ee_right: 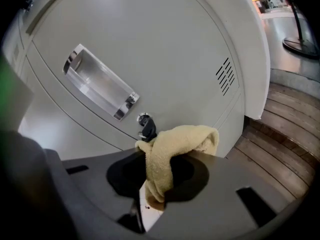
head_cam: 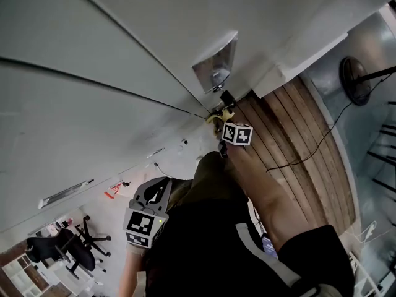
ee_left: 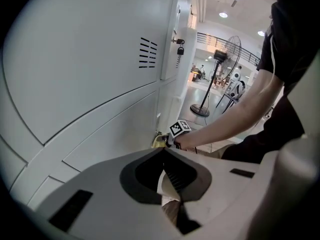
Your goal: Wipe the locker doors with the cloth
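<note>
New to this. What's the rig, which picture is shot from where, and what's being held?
There is no robot here. A person holds a two-jaw gripper in each hand. The head view looks steeply down from a camera on the person's head. The other two cameras ride on the grippers and look along their jaws. The right gripper is shut on a yellow cloth, close to a grey locker door, near its key and recessed handle. The left gripper is shut and empty.

We see a pale yellow cloth [ee_right: 176, 146], light grey locker doors [ee_right: 165, 39], a shiny silver handle [ee_right: 99, 83], a black key [ee_right: 148, 129], brown wooden floor planks [head_cam: 294, 144], a marker cube [head_cam: 237, 133] chequered in black-and-white squares, our black shirt [head_cam: 204, 246].
</note>
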Available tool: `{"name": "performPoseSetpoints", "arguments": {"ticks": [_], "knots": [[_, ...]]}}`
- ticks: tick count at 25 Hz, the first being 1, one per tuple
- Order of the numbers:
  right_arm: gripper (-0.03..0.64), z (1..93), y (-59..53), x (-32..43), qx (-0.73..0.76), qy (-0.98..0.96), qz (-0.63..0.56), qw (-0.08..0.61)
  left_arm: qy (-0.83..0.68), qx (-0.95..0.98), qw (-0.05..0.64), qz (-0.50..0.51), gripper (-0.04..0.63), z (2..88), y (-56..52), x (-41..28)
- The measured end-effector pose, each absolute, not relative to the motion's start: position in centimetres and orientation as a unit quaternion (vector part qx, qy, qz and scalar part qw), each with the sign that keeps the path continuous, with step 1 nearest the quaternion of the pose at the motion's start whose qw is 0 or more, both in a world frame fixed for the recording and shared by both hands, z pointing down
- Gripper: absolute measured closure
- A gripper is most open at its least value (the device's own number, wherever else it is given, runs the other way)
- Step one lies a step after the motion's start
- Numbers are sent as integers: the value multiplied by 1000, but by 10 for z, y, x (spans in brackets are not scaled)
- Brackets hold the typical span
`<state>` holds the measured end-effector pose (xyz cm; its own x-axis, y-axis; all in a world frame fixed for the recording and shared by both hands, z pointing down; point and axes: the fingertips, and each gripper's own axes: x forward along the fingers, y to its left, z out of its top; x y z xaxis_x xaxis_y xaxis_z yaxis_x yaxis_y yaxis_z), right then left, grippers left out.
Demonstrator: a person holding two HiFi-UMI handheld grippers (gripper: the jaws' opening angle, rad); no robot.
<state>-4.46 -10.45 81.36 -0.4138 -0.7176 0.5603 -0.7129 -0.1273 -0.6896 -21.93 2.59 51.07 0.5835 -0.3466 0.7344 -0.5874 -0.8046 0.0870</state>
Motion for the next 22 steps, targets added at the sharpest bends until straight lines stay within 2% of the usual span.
{"name": "performPoseSetpoints", "arguments": {"ticks": [12, 22], "knots": [[543, 840, -115, -40, -541, 680, -495, -8, -255, 875, 146, 384, 586, 539, 19, -213], [543, 860, -126, -8, -519, 719, -455, -77, -268, 875, 147, 376, 586, 558, 16, -190]]}}
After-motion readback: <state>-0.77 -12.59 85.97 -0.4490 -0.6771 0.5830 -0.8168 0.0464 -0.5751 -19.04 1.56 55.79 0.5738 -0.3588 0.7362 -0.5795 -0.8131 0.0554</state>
